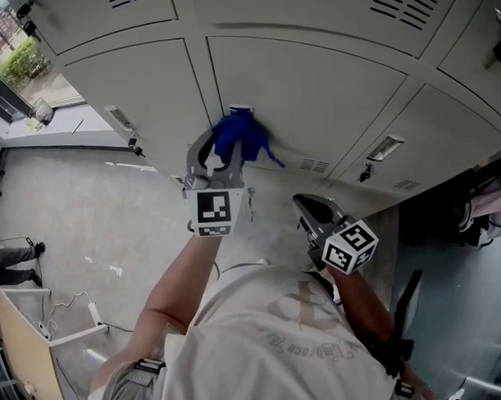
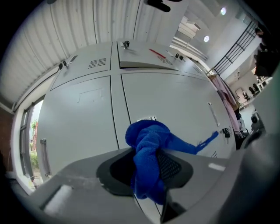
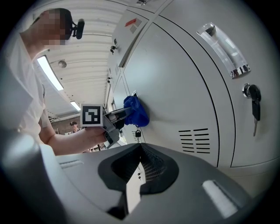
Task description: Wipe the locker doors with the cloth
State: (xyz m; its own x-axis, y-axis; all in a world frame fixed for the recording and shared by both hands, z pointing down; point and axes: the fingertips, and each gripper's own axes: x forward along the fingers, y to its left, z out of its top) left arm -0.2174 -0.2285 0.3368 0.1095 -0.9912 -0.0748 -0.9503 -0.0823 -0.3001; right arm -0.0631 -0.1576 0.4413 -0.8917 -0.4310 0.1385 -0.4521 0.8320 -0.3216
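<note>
A bunched blue cloth (image 1: pixel 240 136) is pressed against a pale grey locker door (image 1: pixel 320 99) near its left edge. My left gripper (image 1: pixel 221 160) is shut on the cloth (image 2: pixel 148 162), and a loose tail of cloth trails to the right. In the right gripper view the same cloth (image 3: pixel 136 111) sits against the door (image 3: pixel 183 96) ahead. My right gripper (image 1: pixel 309 207) hangs below and right of the left one, away from the door, jaws closed on nothing (image 3: pixel 139 146).
Locker doors have handles (image 1: pixel 385 147), vent slots (image 1: pixel 315 165) and keys in locks (image 3: pixel 254 105). Concrete floor (image 1: pixel 78 214) lies at the left, with a white cabinet (image 1: pixel 20 335) and a person's leg at the far left. Hanging clothes (image 1: pixel 488 203) are at the right.
</note>
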